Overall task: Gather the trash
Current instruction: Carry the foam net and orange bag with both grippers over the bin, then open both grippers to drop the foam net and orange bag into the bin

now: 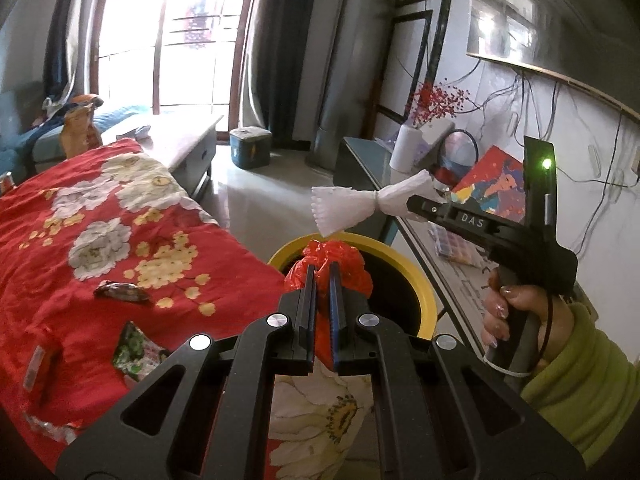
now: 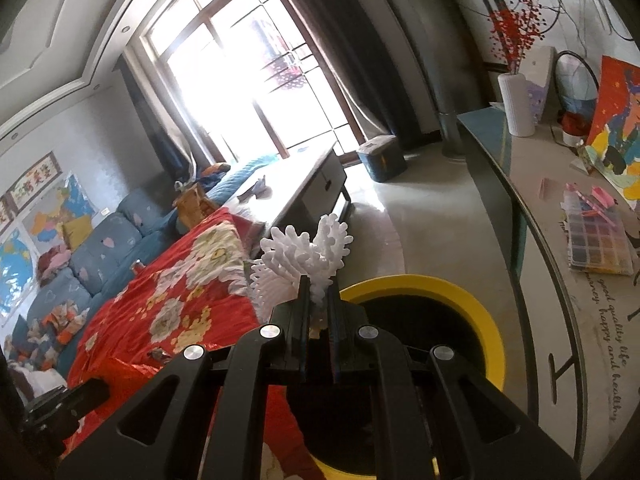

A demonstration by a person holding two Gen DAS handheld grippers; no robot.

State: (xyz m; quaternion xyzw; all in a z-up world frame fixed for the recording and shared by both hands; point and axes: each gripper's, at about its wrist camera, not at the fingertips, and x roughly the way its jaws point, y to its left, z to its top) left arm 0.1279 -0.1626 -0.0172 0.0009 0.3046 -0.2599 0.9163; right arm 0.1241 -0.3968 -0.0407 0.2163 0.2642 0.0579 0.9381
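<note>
My left gripper is shut on a crumpled red plastic bag, held just above the near rim of a yellow-rimmed black bin. My right gripper is shut on a white pleated paper wrapper, hanging over the bin's far left rim. From the left wrist view the right gripper comes in from the right with the white wrapper sticking out above the bin. On the red floral blanket lie a dark wrapper and a green-patterned wrapper.
A grey counter with a bead box, a white vase and a painting runs along the right. A low table, a blue sofa and a dark box stand beyond. A person's hand grips the right handle.
</note>
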